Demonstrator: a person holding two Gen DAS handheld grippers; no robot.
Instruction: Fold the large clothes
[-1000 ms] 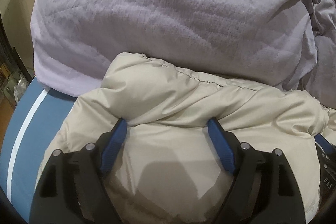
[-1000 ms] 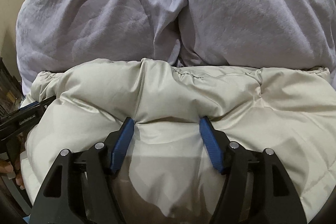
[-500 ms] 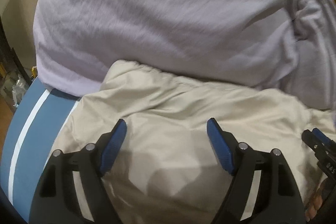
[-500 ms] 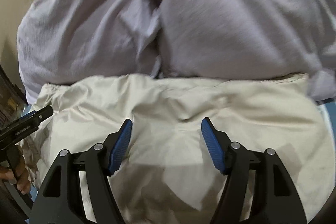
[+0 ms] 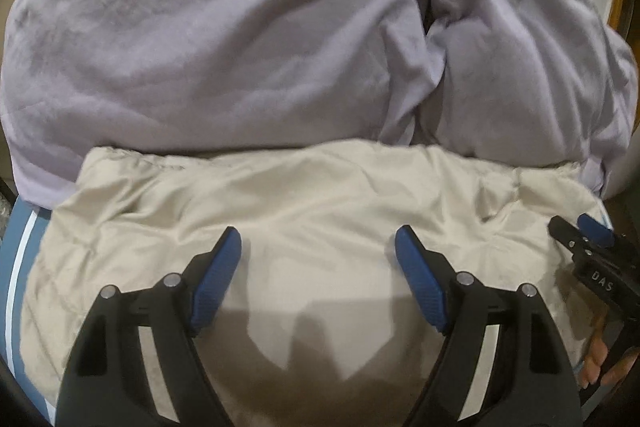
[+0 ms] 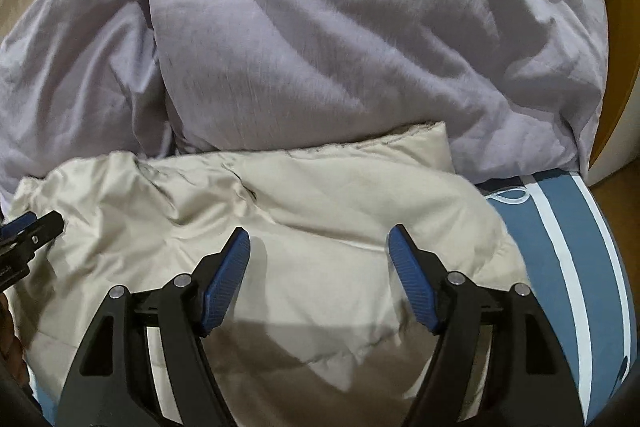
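A beige puffy jacket [image 5: 312, 211] lies folded flat on the bed, its far edge against the lilac bedding; it also shows in the right wrist view [image 6: 280, 211]. My left gripper [image 5: 318, 259] is open and empty, held just above the jacket's middle. My right gripper [image 6: 319, 259] is open and empty above the jacket's right part. The right gripper's tip [image 5: 588, 239] shows at the right edge of the left wrist view, and the left gripper's tip [image 6: 32, 231] at the left edge of the right wrist view.
A big heap of lilac duvet and pillow [image 5: 240, 47] fills the far side, also in the right wrist view [image 6: 360, 47]. The blue bedsheet with white stripes [image 6: 568, 247] shows right of the jacket and at the left [image 5: 16, 259]. A wooden edge [image 6: 612, 75] stands far right.
Both grippers have let go of the jacket's fold and pulled back and up. The jacket now lies flatter. Both views have swung to the right.
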